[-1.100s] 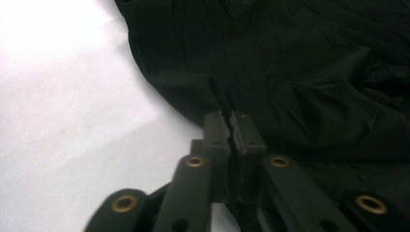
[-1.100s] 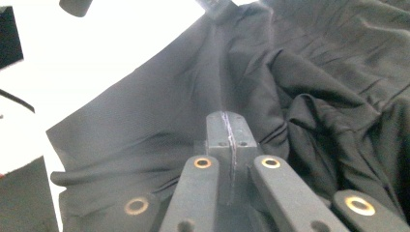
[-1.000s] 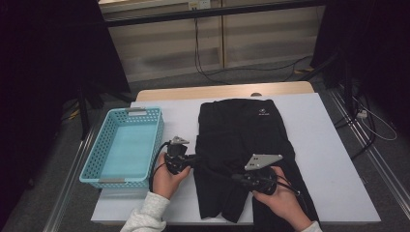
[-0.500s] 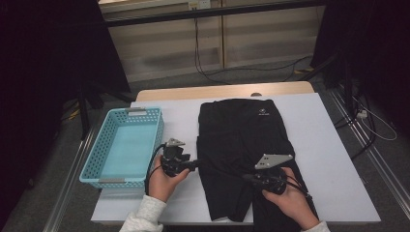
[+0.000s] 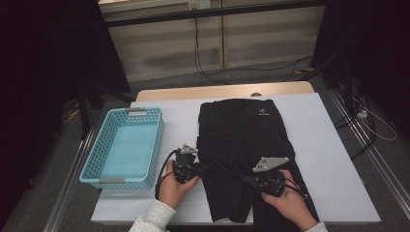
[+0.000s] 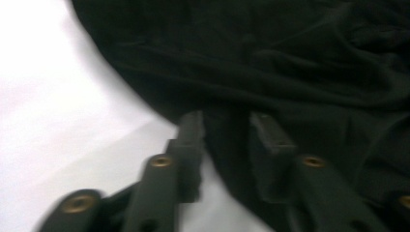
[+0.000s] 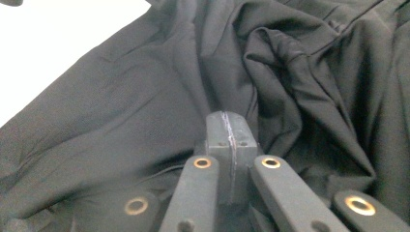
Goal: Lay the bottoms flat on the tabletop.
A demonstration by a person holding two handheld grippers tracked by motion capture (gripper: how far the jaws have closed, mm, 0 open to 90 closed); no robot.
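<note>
A black garment (image 5: 241,130) lies flat on the white table (image 5: 329,145), its small white logo at the far end. My left gripper (image 5: 203,169) is at the garment's left edge near the front. In the left gripper view the left gripper (image 6: 227,121) has just been closing, and a gap remains with the garment (image 6: 290,58) edge between the pads. My right gripper (image 5: 246,180) rests on the garment's lower middle. In the right gripper view the right gripper (image 7: 227,118) has its pads pressed together, and the garment (image 7: 121,96) is gathered in folds at the tips.
A light blue mesh basket (image 5: 99,150) stands on the table's left side, beside my left hand. Bare white table runs to the right of the garment. Cables trail on the floor beyond the far edge.
My left gripper has shifted slightly right and nearer, onto the garment's left edge. The right hand has stayed roughly where it was on the fabric.
</note>
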